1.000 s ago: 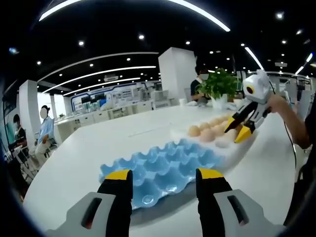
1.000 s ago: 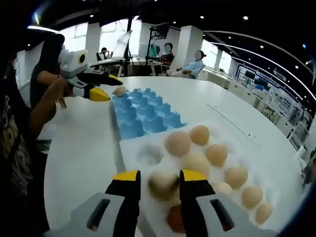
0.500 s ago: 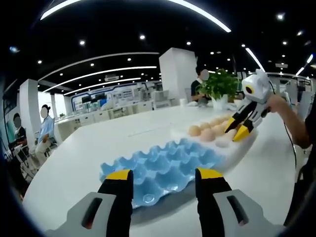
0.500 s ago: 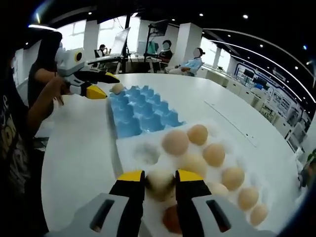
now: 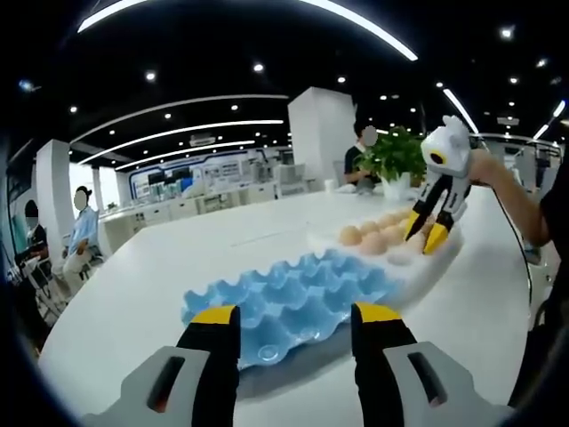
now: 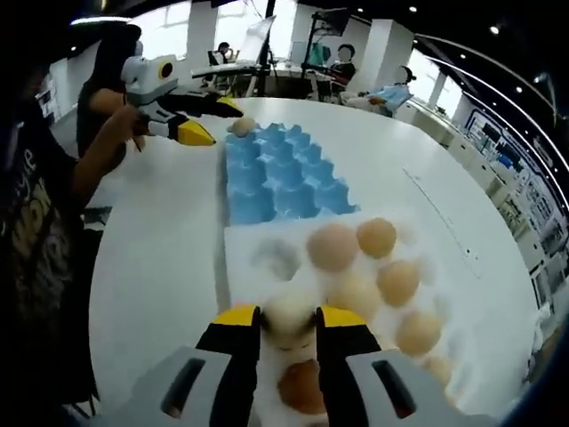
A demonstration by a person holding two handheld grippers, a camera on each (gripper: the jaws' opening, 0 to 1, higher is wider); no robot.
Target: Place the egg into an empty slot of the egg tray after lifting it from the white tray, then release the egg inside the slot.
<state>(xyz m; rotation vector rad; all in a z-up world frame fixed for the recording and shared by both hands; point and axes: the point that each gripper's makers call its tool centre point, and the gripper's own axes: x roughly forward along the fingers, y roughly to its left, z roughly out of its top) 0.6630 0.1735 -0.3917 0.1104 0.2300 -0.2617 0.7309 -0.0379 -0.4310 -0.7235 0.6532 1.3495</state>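
Note:
My right gripper (image 6: 289,318) is shut on a pale egg (image 6: 290,307), held just above the white tray (image 6: 240,267) near its close edge. Several tan eggs (image 6: 333,246) lie in that tray, and one slot (image 6: 276,259) beside the held egg is bare. Beyond it lies the blue egg tray (image 6: 280,173), with one egg (image 6: 242,126) in its far corner. My left gripper (image 6: 212,120) hovers open beside that corner. In the left gripper view its jaws (image 5: 295,320) stand open over the blue egg tray (image 5: 293,294), and the right gripper (image 5: 423,235) points down at the white tray (image 5: 436,262).
Both trays rest on a large white table (image 6: 151,249). A person's arm and dark clothing (image 6: 44,240) run along the left of the right gripper view. A potted plant (image 5: 396,151) and seated people stand far behind the table.
My right gripper's jaws have closed in on the pale egg and risen slightly from the white tray, standing more upright. The left gripper has stayed open over the blue tray.

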